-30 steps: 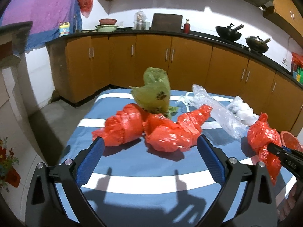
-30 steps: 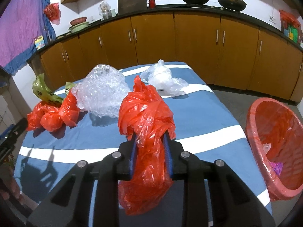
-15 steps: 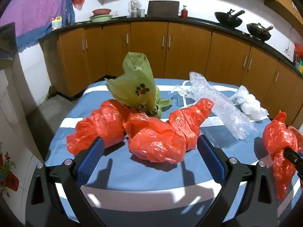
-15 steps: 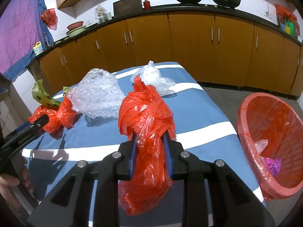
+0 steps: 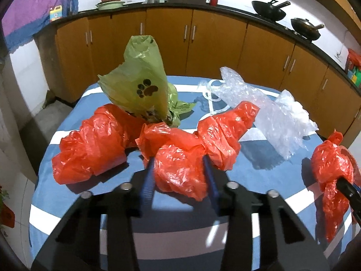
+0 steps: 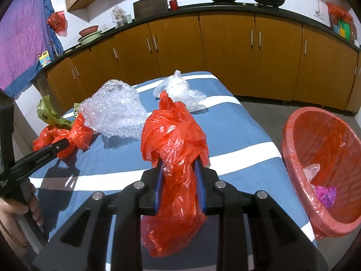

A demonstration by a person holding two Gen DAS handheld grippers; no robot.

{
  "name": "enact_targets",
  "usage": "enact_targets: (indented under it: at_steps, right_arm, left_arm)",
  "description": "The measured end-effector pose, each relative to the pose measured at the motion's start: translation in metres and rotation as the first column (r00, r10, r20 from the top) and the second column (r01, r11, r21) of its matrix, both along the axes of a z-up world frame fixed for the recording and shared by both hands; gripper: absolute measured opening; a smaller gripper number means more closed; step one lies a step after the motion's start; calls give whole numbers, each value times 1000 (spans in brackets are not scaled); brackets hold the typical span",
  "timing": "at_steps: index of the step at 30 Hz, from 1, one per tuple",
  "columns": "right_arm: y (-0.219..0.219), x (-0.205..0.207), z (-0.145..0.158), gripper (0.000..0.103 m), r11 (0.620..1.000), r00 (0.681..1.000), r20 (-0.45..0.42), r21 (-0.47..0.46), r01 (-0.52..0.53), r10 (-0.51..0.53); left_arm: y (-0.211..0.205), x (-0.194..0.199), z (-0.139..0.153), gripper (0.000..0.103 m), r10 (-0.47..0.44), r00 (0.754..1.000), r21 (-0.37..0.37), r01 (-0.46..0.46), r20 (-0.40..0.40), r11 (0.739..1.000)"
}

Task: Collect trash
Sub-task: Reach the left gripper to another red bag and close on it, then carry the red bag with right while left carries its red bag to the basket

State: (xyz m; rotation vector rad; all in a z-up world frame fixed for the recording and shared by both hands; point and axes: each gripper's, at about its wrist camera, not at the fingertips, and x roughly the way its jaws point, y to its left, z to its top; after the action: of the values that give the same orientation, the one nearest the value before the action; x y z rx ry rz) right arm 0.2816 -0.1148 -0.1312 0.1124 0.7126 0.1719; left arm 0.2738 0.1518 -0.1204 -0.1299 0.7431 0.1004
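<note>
A: Edges and room? The tabletop [image 6: 237, 135] has a blue cloth with white stripes. Its right edge drops to grey floor, and the red-lined bin [image 6: 291, 144] stands on that floor just beside the right edge. Open cloth lies near the front and on the right half; the trash crowds the left and far part. Brown cabinets [image 6: 227, 52] run behind, apart from the far edge.

B: Left claw [image 5: 179, 178]?

A: Jaws closing, with the middle lump of the long red bag [image 5: 180, 164] between the blue pads, which are already against the plastic. That bag lies on the cloth at the near left. It is crinkled, glossy and twisted into three lumps, with its long axis running left-right across the view and its right end angled up toward the far side.

B: Right claw [image 6: 179, 180]?

A: Clamped on the second red bag [image 6: 173, 135]. It is crumpled and held upright, long axis vertical, with a tail hanging below the pads and a tip pointing up.

B: Other trash?

A: Green paw-print bag [image 5: 142, 85] stands behind the long red bag, touching it. Bubble wrap [image 5: 252, 103] and a clear bag [image 5: 293, 113] lie farther right.
</note>
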Motion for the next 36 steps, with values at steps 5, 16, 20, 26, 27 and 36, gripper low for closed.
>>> enact_targets:
  at_steps: [5, 16, 20, 26, 27, 36]
  right_arm:
    - [-1, -4, 2, 26, 1000, 1000, 6, -3, -1, 1]
    - [-11, -24, 21, 26, 1000, 999, 46, 2, 7, -7]
    - [-17, -34, 33, 26, 1000, 997, 72, 5, 14, -15]
    - [-34, -49, 53, 26, 999, 993, 111, 14, 42, -43]
    - [-38, -53, 57, 26, 999, 992, 118, 17, 48, -50]
    - [-79, -78, 78, 26, 993, 979, 170, 29, 113, -116]
  left_arm:
    - [-5, -12, 2, 21, -23, 1000, 8, 23, 8, 1000]
    - [-13, -47, 27, 19, -31, 997, -22, 33, 68, 999]
    - [-24, -56, 43, 19, -53, 993, -25, 56, 107, 998]
    - [-45, -67, 63, 19, -90, 985, -30, 95, 146, 995]
    - [-48, -67, 65, 19, -94, 984, -30, 100, 150, 995]
    - [-90, -75, 88, 18, -164, 966, -29, 174, 201, 984]
